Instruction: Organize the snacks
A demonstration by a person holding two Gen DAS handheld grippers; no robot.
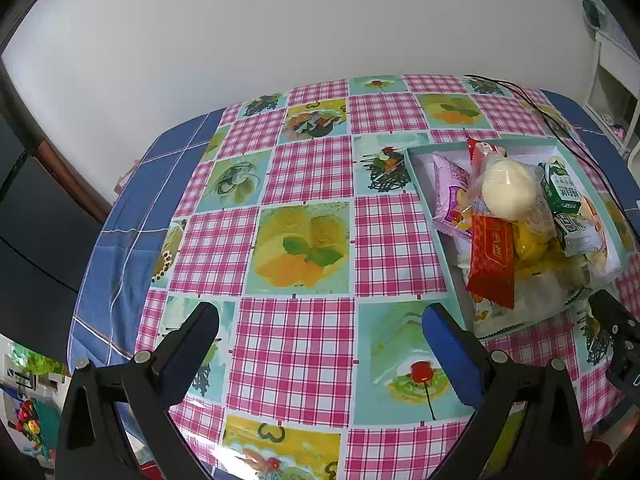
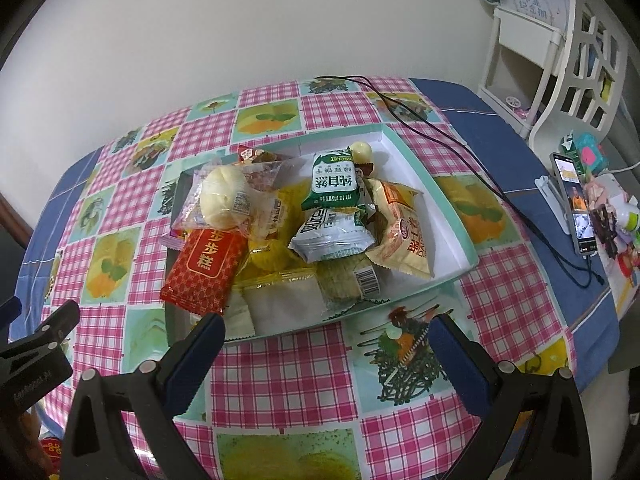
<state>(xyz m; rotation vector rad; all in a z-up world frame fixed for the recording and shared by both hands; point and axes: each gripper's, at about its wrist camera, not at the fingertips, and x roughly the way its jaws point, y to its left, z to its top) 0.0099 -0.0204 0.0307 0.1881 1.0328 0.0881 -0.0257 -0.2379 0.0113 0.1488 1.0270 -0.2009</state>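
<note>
A shallow teal-rimmed box [image 2: 452,200] [image 1: 416,168] holds a heap of wrapped snacks: a red packet [image 2: 202,270] [image 1: 490,260], a pale bun in clear wrap [image 2: 224,198] [image 1: 508,188], green-and-white packets [image 2: 334,184] [image 1: 562,190], an orange-cream packet [image 2: 404,232], a purple packet [image 1: 452,196] and yellow ones [image 2: 268,258]. My right gripper [image 2: 326,338] is open just in front of the box's near edge, holding nothing. My left gripper [image 1: 320,326] is open over the patterned tablecloth, left of the box, holding nothing.
A black cable [image 2: 440,132] [image 1: 532,100] runs across the table behind and to the right of the box. A phone on a stand [image 2: 572,204] and clutter sit at the right edge. A white chair [image 2: 560,60] stands at the far right. A wall backs the table.
</note>
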